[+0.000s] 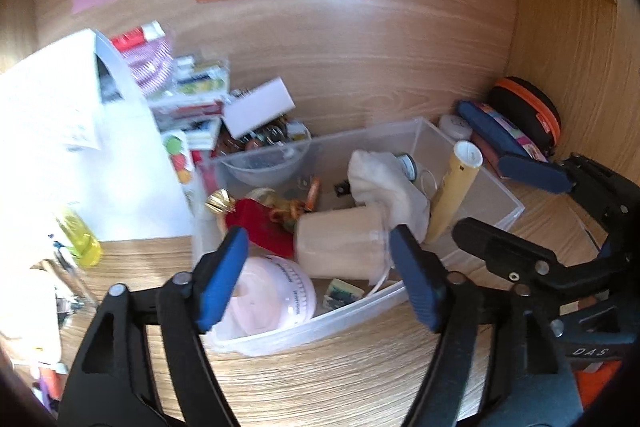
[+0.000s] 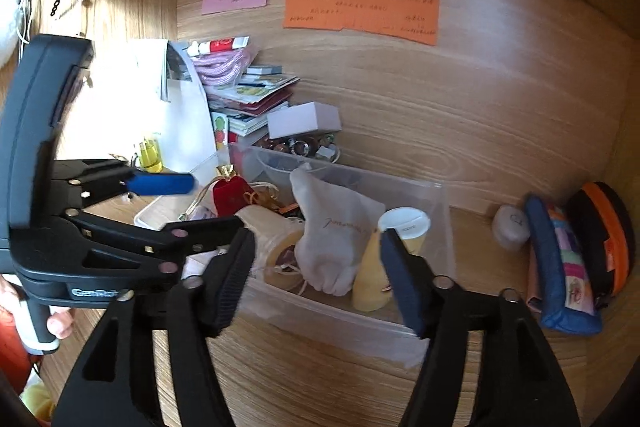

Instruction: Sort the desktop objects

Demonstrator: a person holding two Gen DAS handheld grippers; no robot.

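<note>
Clear plastic bin (image 1: 472,163) of desktop objects sits mid-desk (image 1: 360,379), long axis running far-left to near-right, directly ahead of both tongs. Inside it, a beige tape roll (image 1: 340,243) lies just beyond the left tongs (image 1: 320,279), which are nearer it; a white cloth pouch (image 2: 332,239) and a yellow tube (image 2: 396,247) lean just beyond the right tongs (image 2: 320,283). Both tongs gape wide, holding nothing
</note>
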